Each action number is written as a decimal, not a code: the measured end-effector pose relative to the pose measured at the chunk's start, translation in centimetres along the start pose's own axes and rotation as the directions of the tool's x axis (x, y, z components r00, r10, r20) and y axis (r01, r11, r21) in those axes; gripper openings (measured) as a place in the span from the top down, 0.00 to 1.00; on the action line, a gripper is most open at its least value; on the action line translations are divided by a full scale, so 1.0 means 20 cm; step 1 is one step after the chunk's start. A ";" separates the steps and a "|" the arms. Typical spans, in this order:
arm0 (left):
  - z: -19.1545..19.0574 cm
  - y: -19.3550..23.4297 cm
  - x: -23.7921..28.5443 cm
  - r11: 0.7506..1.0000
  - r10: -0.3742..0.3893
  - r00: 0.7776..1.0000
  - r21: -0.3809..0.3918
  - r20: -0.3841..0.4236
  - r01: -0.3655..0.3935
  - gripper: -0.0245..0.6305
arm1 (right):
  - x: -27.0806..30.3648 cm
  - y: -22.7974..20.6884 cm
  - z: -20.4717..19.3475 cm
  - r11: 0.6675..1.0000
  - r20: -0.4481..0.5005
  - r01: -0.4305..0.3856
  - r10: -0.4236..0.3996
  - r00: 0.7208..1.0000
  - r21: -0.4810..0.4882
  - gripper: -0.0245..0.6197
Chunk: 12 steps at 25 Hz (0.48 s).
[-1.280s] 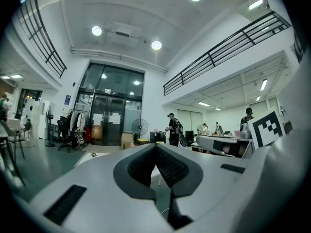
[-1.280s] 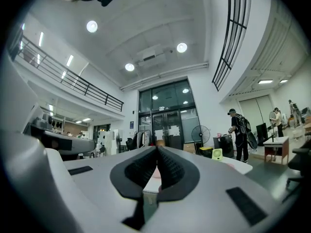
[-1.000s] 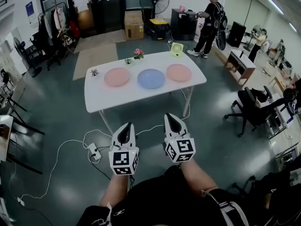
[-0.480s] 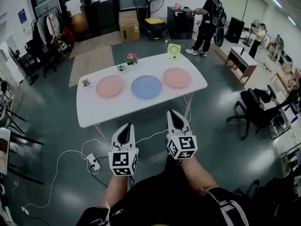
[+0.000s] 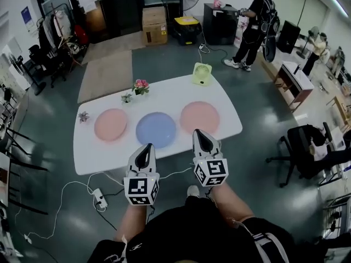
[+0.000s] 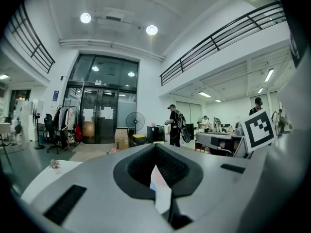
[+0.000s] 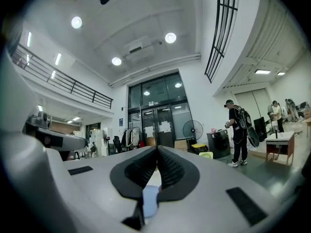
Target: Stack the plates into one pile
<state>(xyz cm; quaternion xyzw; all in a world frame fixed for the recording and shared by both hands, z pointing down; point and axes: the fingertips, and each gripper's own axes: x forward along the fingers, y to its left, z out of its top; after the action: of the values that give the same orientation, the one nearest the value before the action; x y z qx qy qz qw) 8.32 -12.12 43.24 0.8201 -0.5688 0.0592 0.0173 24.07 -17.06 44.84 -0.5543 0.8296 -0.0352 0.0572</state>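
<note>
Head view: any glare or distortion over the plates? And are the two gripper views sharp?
Head view: fisheye bends the room's edges, glare patches on the glossy floor, but the three plates on the table are evenly lit and sharp. Left gripper view: dark vignetted corners, near jaws soft, room behind sharper. Right gripper view: same vignette, ceiling lamps bloom.

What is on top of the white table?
Left pink plate, blue plate, right pink plate, green fan, flowers. Left hand-held gripper and right hand-held gripper cover its near edge.
</note>
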 end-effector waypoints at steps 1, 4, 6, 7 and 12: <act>0.02 -0.03 0.11 1.000 -0.001 1.000 0.003 -0.003 0.001 0.94 | 0.07 -0.09 0.01 1.000 -0.004 -0.006 0.006 1.000 -0.003 0.94; 0.06 -0.10 0.38 1.000 -0.003 1.000 0.001 -0.014 0.003 0.94 | 0.25 -0.33 0.05 1.000 -0.014 -0.013 0.013 1.000 -0.002 0.94; 0.08 -0.11 0.51 1.000 -0.002 1.000 0.001 -0.022 0.002 0.94 | 0.34 -0.43 0.05 1.000 -0.020 -0.013 0.013 1.000 0.002 0.94; 0.08 -0.11 0.56 1.000 -0.002 1.000 0.001 -0.025 0.002 0.94 | 0.37 -0.47 0.04 1.000 -0.024 -0.012 0.012 1.000 0.002 0.94; 0.05 -0.07 0.74 1.000 0.002 1.000 -0.004 -0.026 -0.002 0.94 | 0.51 -0.56 -0.02 1.000 -0.022 -0.016 0.016 1.000 -0.012 0.94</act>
<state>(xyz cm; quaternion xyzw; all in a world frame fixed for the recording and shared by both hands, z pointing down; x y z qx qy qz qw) 14.80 -25.51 44.05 0.8188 -0.5694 0.0686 0.0265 30.39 -30.85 46.09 -0.5475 0.8348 -0.0359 0.0453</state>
